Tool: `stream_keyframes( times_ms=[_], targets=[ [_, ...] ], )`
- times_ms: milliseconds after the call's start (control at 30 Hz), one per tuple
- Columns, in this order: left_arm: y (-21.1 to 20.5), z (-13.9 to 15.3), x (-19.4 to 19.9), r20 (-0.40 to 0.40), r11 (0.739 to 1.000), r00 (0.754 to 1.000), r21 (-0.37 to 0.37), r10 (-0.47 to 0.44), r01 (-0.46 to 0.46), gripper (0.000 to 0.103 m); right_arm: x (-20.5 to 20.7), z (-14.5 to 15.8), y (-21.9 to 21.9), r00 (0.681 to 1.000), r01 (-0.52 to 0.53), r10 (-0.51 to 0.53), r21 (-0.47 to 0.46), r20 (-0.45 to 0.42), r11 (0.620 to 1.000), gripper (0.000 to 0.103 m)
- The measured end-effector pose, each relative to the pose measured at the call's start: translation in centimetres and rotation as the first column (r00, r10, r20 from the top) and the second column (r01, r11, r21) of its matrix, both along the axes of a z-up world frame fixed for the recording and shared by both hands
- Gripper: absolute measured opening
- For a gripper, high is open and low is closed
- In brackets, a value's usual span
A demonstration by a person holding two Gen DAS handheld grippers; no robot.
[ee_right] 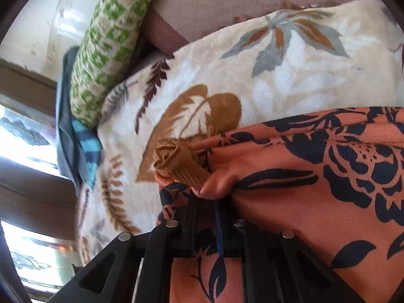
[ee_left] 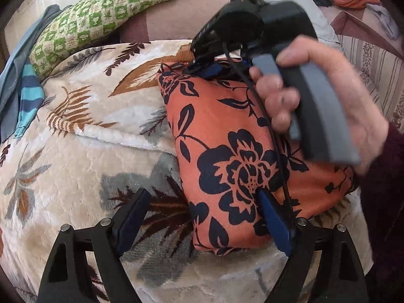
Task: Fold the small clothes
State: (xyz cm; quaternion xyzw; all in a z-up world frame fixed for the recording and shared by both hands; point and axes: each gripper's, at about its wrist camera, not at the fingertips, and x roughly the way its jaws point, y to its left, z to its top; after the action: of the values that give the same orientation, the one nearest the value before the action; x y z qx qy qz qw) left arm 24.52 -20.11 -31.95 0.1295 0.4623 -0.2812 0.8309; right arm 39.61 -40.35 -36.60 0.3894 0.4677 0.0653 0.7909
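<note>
Hand (ee_left: 325, 96) appears only in the left view, right claw (ee_right: 204, 197) pinching orange floral garment (ee_right: 315, 189), left claw (ee_left: 202, 217) wide.

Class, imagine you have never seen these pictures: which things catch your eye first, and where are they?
First, the orange cloth with dark flowers, lying folded on the cream leaf-print blanket. Next, the right claw, shut on the cloth's far corner beside a tan band. Behind, a green checked pillow lies along the blanket's far edge.
</note>
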Motion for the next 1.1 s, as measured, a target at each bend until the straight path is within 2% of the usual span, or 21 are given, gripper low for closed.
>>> stream_keyframes(
  times_ms=[33,100,200,300,367,433,500,600,667,700,767,867,967,1100],
  targets=[
    [0.0,0.1,0.0,-0.002,1.0,1.0,-0.008,-0.007,0.007,0.088,-0.1,0.5,-0.3,1.0,0.006,-0.006,0.015,-0.022,1.0,0.014],
    [0.0,0.6,0.3,0.005,0.999,1.0,-0.027,-0.017,0.017,0.088,-1.3,2.3,-0.9,0.999,0.033,-0.033,-0.003,0.02,0.999,0.015],
    [0.7,1.9,0.7,0.04,0.997,0.999,-0.078,0.013,-0.01,0.088,-3.7,4.7,-1.9,0.997,0.044,-0.044,0.0,0.061,0.999,0.017],
    [1.8,3.3,1.3,0.074,0.99,0.996,-0.136,0.055,-0.045,0.088,-7.5,6.3,-3.3,0.991,0.098,-0.099,0.017,0.089,0.995,0.017],
    [2.2,3.2,1.9,0.085,0.989,0.991,-0.119,0.101,-0.09,0.088,-10.1,7.1,-3.9,0.991,0.121,-0.12,-0.012,0.066,0.993,0.017],
    [2.5,2.5,2.7,0.061,0.985,0.988,-0.106,0.141,-0.134,0.088,-12.9,7.6,-3.9,0.99,0.143,-0.14,-0.082,0.032,0.986,0.017],
    [2.4,2.1,3.1,0.04,0.982,0.986,-0.108,0.16,-0.154,0.088,-15.9,7.5,-3.7,0.988,0.151,-0.149,-0.094,0.026,0.984,0.017],
    [1.4,1.8,2.0,0.121,0.989,0.982,-0.031,0.147,-0.144,0.088,-19.7,6.2,-3.3,0.989,0.147,-0.149,-0.091,-0.014,0.985,0.017],
    [1.2,1.8,1.4,0.174,0.991,0.975,-0.004,0.136,-0.137,0.088,-21.3,4.4,-2.9,0.984,0.149,-0.158,-0.111,-0.076,0.982,0.016],
    [1.0,1.7,1.2,0.184,0.991,0.974,0.006,0.129,-0.133,0.088,-21.6,3.0,-2.6,0.979,0.139,-0.156,-0.131,-0.128,0.981,0.015],
    [1.1,1.4,1.2,0.198,0.99,0.971,0.016,0.133,-0.139,0.088,-21.7,1.4,-2.2,0.98,0.115,-0.136,-0.146,-0.148,0.983,0.015],
    [1.1,1.4,1.3,0.21,0.989,0.968,0.019,0.139,-0.146,0.089,-21.4,2.4,-2.3,0.985,0.084,-0.108,-0.175,-0.132,0.981,0.015],
    [1.0,1.5,1.1,0.221,0.989,0.966,0.024,0.135,-0.144,0.089,-21.8,2.3,-3.0,0.982,0.115,-0.132,-0.123,-0.135,0.986,0.015],
    [0.7,1.3,1.4,0.21,0.99,0.969,0.024,0.131,-0.139,0.089,-21.6,3.0,-3.2,0.984,0.112,-0.129,-0.138,-0.123,0.984,0.015]
  ],
)
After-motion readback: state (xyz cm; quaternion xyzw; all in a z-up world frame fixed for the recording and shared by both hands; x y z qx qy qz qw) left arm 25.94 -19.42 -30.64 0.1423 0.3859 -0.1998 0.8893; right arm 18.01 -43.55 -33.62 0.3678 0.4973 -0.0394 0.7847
